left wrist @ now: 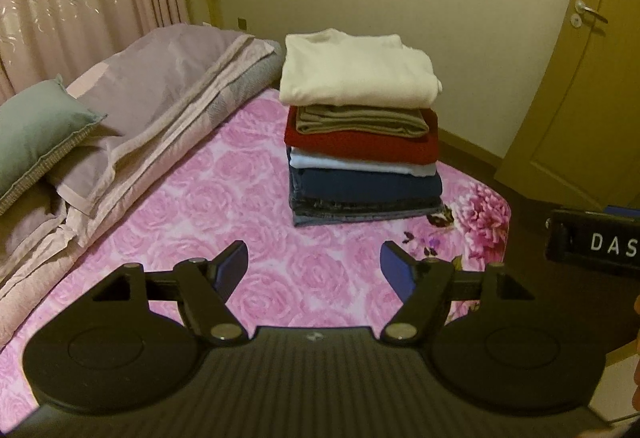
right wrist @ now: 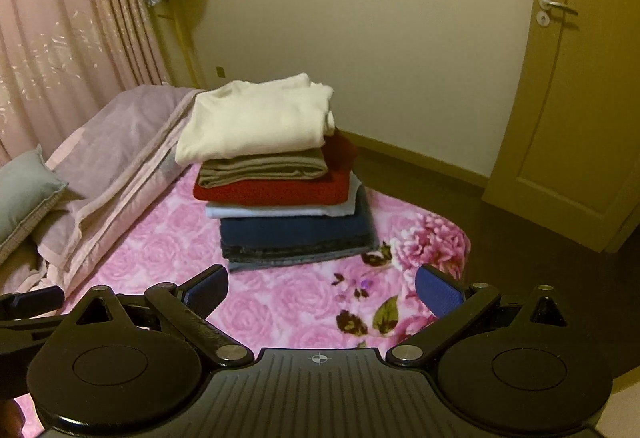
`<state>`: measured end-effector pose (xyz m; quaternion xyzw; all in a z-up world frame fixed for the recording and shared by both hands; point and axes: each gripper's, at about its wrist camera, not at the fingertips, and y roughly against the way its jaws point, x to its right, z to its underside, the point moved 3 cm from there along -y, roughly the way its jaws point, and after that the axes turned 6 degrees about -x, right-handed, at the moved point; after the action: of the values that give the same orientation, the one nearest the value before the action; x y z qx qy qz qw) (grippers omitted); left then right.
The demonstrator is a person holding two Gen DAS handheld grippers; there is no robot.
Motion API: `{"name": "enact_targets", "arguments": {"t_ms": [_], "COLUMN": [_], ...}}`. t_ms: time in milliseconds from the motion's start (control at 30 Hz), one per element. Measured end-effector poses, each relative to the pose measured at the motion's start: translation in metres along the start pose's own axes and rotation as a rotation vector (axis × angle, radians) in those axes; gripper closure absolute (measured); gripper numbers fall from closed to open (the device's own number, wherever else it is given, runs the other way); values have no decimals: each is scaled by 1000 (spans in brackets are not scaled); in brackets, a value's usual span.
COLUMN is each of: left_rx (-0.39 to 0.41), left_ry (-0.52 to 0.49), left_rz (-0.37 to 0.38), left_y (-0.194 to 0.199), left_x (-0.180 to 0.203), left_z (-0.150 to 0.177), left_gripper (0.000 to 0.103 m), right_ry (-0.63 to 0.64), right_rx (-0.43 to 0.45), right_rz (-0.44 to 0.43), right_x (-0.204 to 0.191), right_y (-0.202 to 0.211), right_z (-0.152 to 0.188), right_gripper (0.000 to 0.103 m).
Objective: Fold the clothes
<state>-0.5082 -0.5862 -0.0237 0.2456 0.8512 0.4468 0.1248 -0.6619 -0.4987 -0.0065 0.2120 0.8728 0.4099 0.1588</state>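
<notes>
On the pink bed [left wrist: 248, 198] a folded stack of clothes [left wrist: 360, 126] stood, white top uppermost. Left claw [left wrist: 314, 266] and right claw [right wrist: 322, 292] hung spread and empty, well short. Folding looked finished; next garment needed, none visible.

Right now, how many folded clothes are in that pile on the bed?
6 visible, top to bottom: white, tan, red, light blue, navy, denim. Thin ones may hide between.
</notes>
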Motion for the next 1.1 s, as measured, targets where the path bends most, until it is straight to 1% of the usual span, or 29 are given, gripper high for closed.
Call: {"name": "enact_targets", "arguments": {"t_ms": [233, 733, 1100], "left_rx": [-24, -67, -80], "left_ry": [-5, 21, 30], "left_rz": [-5, -8, -13], "left_y": [-16, -50, -64], "left_x": [10, 24, 33], "left_z": [-10, -32, -45], "left_gripper": [33, 33, 33], "right_ry": [-2, 33, 55], "right_rx": [-38, -126, -168], "right_rz": [7, 9, -4], "right_x": [13, 28, 31], "right_y": [-17, -58, -79], "right_z": [-4, -11, -20], "right_gripper": [1, 1, 1]}}
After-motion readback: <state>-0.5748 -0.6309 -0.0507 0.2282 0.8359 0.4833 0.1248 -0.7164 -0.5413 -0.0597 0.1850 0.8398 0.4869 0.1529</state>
